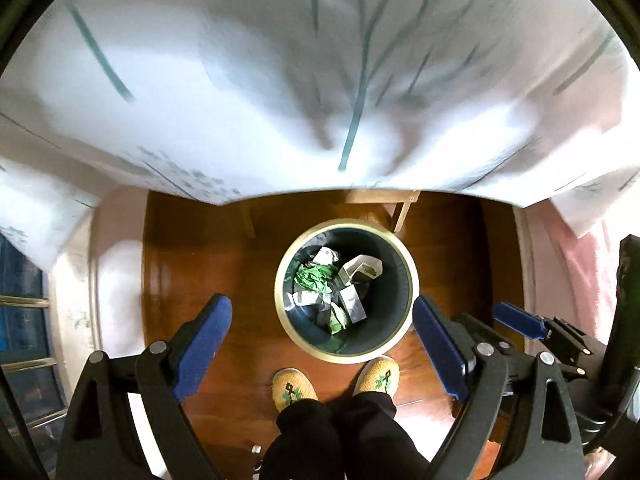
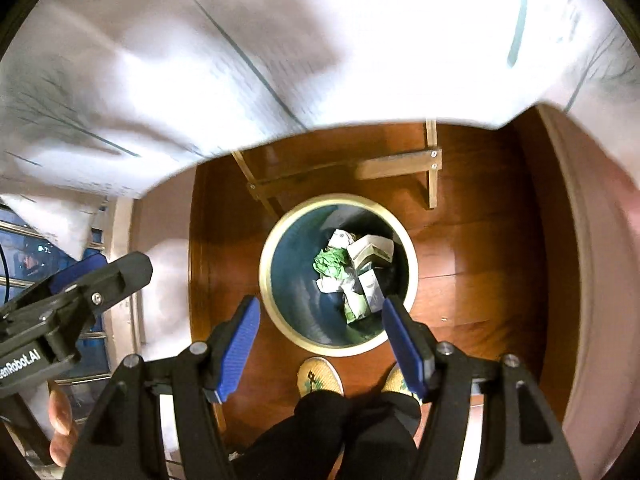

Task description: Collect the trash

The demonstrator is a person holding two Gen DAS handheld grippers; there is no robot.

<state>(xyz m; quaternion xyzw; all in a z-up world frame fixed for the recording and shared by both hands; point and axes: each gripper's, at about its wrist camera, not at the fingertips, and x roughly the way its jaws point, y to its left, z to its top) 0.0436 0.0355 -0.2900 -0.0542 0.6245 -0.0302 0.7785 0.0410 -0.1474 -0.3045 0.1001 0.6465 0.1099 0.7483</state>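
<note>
A round dark bin with a pale rim (image 1: pixel 412 280) stands on the wooden floor below both grippers; it also shows in the right wrist view (image 2: pixel 266 256). Inside lie crumpled green paper (image 1: pixel 314 278) (image 2: pixel 330 262), white cartons (image 1: pixel 354 304) (image 2: pixel 370 286) and other scraps. My left gripper (image 1: pixel 322 312) is open and empty, high above the bin. My right gripper (image 2: pixel 320 312) is open and empty too, also above the bin. The right gripper shows at the right of the left wrist view (image 1: pixel 520 320), and the left gripper shows at the left of the right wrist view (image 2: pixel 92 276).
A white cloth with dark green lines (image 1: pixel 280 80) (image 2: pixel 240 40) hangs over the table edge above the bin. Wooden table legs and a brace (image 2: pixel 400 166) stand behind the bin. The person's yellow slippers (image 1: pixel 294 388) (image 2: pixel 320 378) stand at the bin's near side. A window (image 1: pixel 20 300) is at the left.
</note>
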